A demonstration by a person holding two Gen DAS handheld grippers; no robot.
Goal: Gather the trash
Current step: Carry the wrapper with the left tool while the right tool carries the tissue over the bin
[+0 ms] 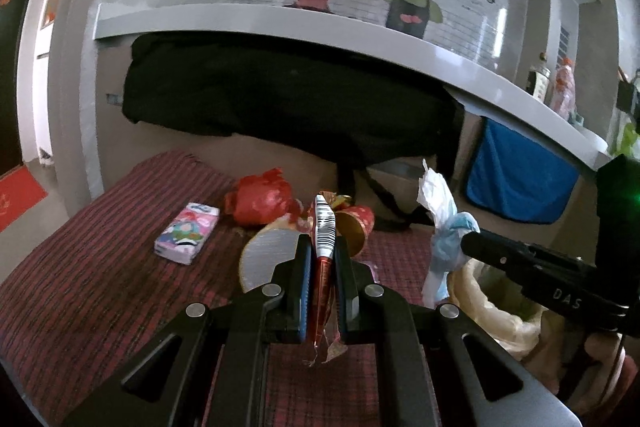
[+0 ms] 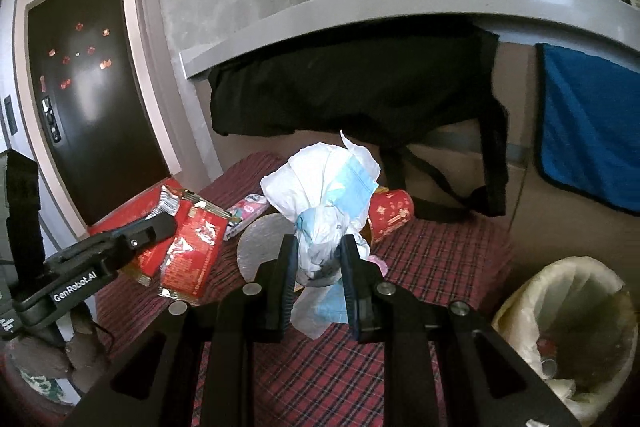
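The left gripper (image 1: 323, 247) has its jaws pressed narrow on a flat red snack wrapper (image 1: 324, 239), whose barcoded end sticks up above the fingertips; from the right wrist view the same wrapper (image 2: 192, 247) hangs in the air over the left edge of the red plaid cloth (image 2: 420, 267). The right gripper (image 2: 318, 251) has its jaws clamped on a crumpled wad of white tissue and blue mask (image 2: 328, 195), held above the cloth; the bin (image 2: 568, 331), lined with a pale bag, stands on the floor well to its right. On the cloth lie a tissue pack (image 1: 187, 233), a red plastic bag (image 1: 264, 201), a round silver board (image 1: 268, 259) and a red paper cup (image 2: 390, 213) on its side, all near one another.
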